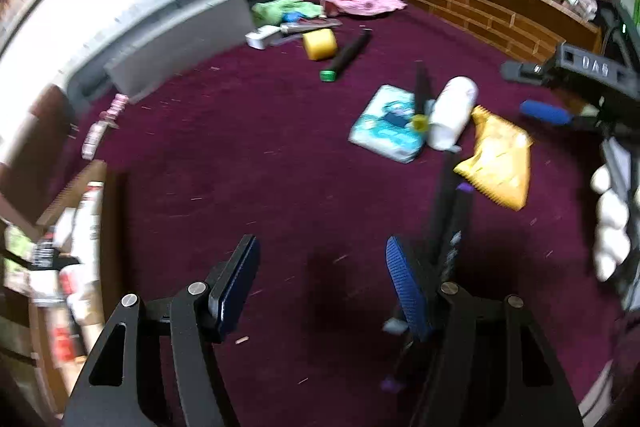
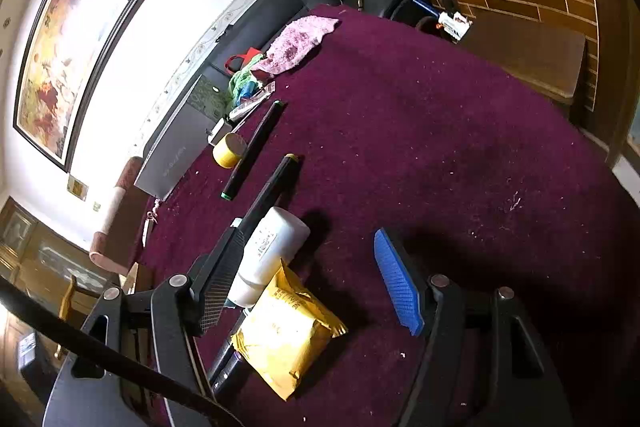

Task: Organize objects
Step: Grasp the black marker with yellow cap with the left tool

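Yellow packet (image 2: 286,337) lies btwn open right gripper (image 2: 308,291) fingers

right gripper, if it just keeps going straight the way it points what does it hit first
Likely bare maroon cloth. The open right gripper has the yellow packet and white bottle at its left finger, off the centre line. Depth is hard to judge through the fisheye.

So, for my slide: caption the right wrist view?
Open right gripper above yellow packet and white bottle on maroon carpet.
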Motion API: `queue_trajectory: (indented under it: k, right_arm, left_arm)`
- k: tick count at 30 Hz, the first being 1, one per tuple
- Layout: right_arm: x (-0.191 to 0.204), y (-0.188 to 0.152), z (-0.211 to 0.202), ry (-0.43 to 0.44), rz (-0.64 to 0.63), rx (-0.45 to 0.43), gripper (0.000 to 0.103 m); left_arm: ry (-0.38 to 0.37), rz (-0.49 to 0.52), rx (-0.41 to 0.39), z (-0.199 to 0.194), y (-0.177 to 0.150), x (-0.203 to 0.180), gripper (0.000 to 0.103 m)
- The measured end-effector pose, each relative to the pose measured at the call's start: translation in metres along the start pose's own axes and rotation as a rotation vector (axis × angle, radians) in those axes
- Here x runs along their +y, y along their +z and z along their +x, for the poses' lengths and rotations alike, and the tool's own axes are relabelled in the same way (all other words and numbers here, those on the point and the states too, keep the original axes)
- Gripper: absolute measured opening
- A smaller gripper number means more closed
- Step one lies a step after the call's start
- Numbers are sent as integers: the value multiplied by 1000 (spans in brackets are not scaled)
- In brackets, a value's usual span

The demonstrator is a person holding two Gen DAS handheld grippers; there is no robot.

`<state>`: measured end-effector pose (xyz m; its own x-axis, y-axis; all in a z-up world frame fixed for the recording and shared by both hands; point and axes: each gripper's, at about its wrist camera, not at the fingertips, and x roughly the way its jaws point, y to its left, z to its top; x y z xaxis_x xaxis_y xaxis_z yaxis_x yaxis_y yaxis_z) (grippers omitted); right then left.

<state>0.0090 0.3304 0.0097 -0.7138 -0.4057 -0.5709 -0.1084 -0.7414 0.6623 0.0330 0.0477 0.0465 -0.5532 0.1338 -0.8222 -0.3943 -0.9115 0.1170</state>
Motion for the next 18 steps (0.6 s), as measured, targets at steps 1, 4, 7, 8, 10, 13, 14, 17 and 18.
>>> queue_trajectory:
  k: [1,4,7,8,10,13,14,17,18]
  right_arm:
    - [-2,0,1,5,7,4,67]
    - [-5,1,2,11,18,18,67]
    - [-5,0,4,13,23,28,71]
    - [-5,-1,5,12,24,34,71]
    - [-7,-1,7,12,26,43,71]
    - [-8,-2,8,8,29,50,71]
    - [-8,-1,8,8,30,51,71]
    - [-7,-1,9,6,24,52,72]
    - [-7,-1,9,5,22,53,73]
  left_arm:
    - [-22,-7,1,4,3,-1,59]
    - [-50,2,-23,16,18,-4,59]
    - [-66,63,-70,30,37,-8,59]
    - [-71,81,-72,36,42,-10,59]
    - [-91,88,-73,42,51,-10,59]
    - [-149,43,-108,38,65,-7,59]
    - [-166,33,-120,36,70,-7,59]
    - [-161,62,-124,42,84,-14,59]
    - [-153,83,-121,45,88,-18,59]
